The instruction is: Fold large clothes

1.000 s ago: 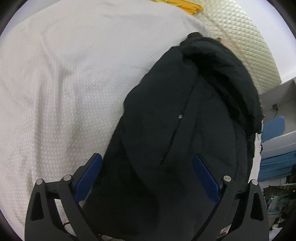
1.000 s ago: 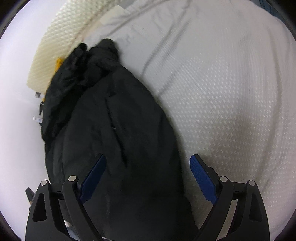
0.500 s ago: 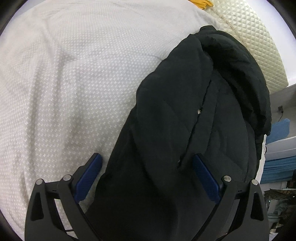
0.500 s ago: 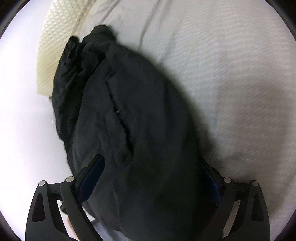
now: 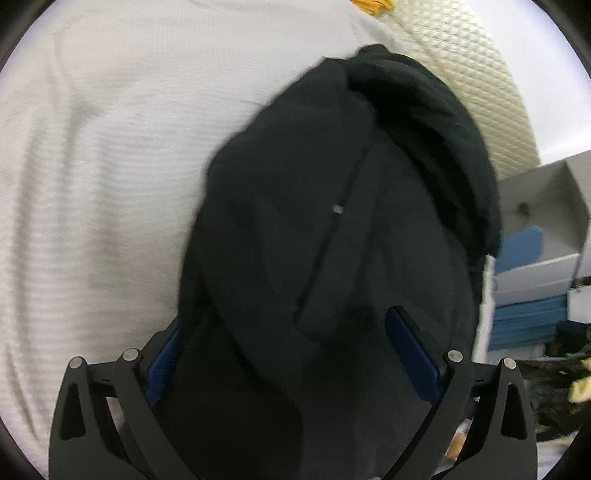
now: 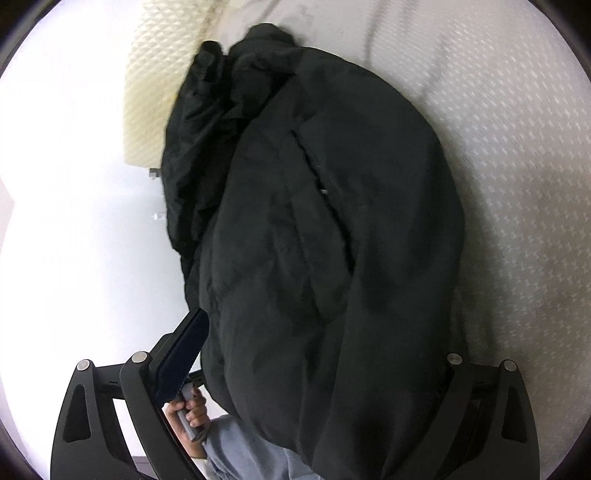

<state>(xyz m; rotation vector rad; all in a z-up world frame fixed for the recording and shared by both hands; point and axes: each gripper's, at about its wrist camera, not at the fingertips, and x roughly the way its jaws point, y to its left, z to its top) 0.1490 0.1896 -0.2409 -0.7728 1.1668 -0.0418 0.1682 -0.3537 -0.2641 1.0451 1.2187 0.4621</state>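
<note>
A black jacket point(image 5: 332, 221) lies bunched lengthwise on the white bed cover point(image 5: 92, 184), its zip running up the middle. My left gripper point(image 5: 284, 325) is low over the near end, jaws wide apart, and the fabric bulges up between the blue pads point(image 5: 410, 354). In the right wrist view the jacket point(image 6: 314, 221) fills the middle. My right gripper point(image 6: 299, 321) straddles its near end with jaws wide. Its left pad point(image 6: 181, 358) is clear of the cloth; the jacket hides the right pad. Neither gripper pinches the fabric.
A cream quilted headboard point(image 5: 461, 74) stands behind the jacket, with a yellow item point(image 5: 369, 3) at its top. Grey shelves with blue things point(image 5: 535, 240) are off the bed's edge. A person's hand point(image 6: 190, 410) grips a handle beside a grey sleeve point(image 6: 240, 450). White bed cover point(image 6: 517, 147) spreads to the right.
Both grippers tipped downward and came closer to the jacket. The right one shifted from the bare bed onto the jacket, whose bulk now covers its right pad. Both sets of jaws stayed wide.
</note>
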